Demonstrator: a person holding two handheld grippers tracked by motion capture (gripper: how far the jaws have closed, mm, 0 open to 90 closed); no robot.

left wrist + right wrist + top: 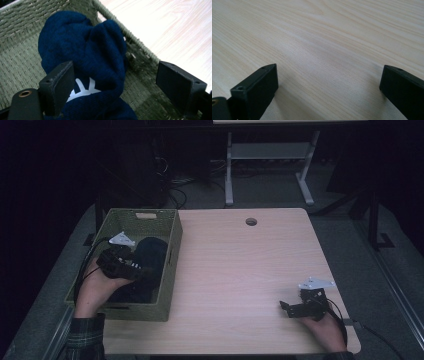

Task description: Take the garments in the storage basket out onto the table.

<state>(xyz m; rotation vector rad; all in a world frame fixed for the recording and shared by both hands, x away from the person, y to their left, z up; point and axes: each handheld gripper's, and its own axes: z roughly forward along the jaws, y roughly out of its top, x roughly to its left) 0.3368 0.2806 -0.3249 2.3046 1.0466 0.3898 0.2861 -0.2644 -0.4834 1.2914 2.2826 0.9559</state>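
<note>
Navy knit garment lying in a woven basket, both grippers spread wide and holding nothing.

In the high view the garment (147, 265) reads only as a dark lump, partly covered by the left gripper (131, 268); what kind of clothing it is cannot be told, and its lower end is cut off in the left gripper view. There it shows as navy knit with a white mark, bunched against the olive-green basket (170, 270) wall, one jaw touching it, the other well apart. The right gripper (290, 309) rests low over the bare pale wood table (240, 265) near its front right corner. The surrounding room is dark, with a white desk frame (270, 165) behind.
</note>
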